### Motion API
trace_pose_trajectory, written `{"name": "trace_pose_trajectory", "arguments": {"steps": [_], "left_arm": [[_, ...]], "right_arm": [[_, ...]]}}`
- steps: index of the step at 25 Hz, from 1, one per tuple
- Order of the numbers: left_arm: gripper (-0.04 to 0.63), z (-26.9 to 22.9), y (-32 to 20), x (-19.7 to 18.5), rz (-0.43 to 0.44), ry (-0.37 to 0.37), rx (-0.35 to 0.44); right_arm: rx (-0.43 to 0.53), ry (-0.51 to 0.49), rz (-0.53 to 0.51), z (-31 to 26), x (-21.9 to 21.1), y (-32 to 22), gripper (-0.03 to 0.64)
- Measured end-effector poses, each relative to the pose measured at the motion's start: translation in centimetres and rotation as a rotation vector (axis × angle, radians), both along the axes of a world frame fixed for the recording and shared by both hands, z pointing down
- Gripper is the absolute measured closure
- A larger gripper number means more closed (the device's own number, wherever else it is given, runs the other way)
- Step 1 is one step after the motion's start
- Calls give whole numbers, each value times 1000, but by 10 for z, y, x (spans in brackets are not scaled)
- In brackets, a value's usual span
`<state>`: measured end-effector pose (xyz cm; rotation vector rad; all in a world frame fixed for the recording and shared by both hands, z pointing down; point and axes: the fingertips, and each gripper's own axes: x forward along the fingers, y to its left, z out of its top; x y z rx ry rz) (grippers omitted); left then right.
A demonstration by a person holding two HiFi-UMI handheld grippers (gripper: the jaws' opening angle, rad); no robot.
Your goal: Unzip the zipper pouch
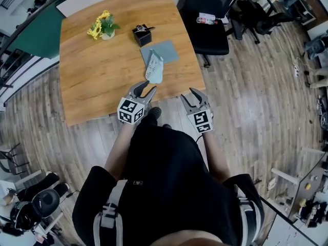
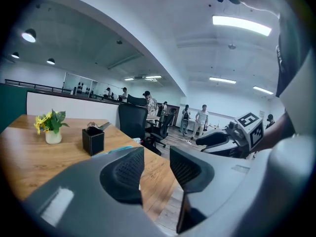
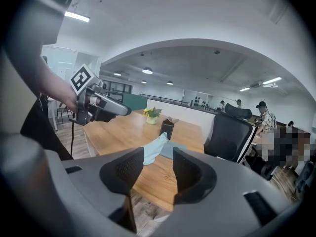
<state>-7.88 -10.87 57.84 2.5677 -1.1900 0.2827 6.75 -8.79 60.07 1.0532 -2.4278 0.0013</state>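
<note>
The zipper pouch (image 1: 154, 68), pale blue and white, lies on the wooden table (image 1: 97, 81) near its front right part. Its far end rests on a grey-blue mat (image 1: 163, 51). My left gripper (image 1: 143, 90) hovers at the table's front edge just short of the pouch, jaws open, nothing between them. My right gripper (image 1: 193, 97) is off the table's front right corner, above the floor, also open and empty. In the right gripper view the pouch (image 3: 155, 149) shows beyond the jaws, with the left gripper (image 3: 123, 111) at the left.
A black box (image 1: 142, 35) stands behind the mat and a small pot of yellow flowers (image 1: 103, 27) at the far left. A black office chair (image 1: 207, 14) is beside the table's right far corner. Wooden floor surrounds the table.
</note>
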Motion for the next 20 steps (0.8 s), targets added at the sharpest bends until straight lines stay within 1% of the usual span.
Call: {"name": "trace_pose_trajectory", "arguments": {"steps": [4,9,12,17,20], "left_arm": [[415,8,-21,5,21,13,-15],[402,19,-42,16,33,42,-47],[390,30,-52,17,23,36,-69],[390,44,-73,18,-12,43,-97],[382,54,-83,23,-19,9,-107]], "right_arm": [[-4,18,13,3,1,-12,407],[-11,43,18,2,5,-18,396],[-17,52,27,4,8,-19,393],[-29,64,62,6,17,-21,394],[-43,70,83,9,24,-21,394]]}}
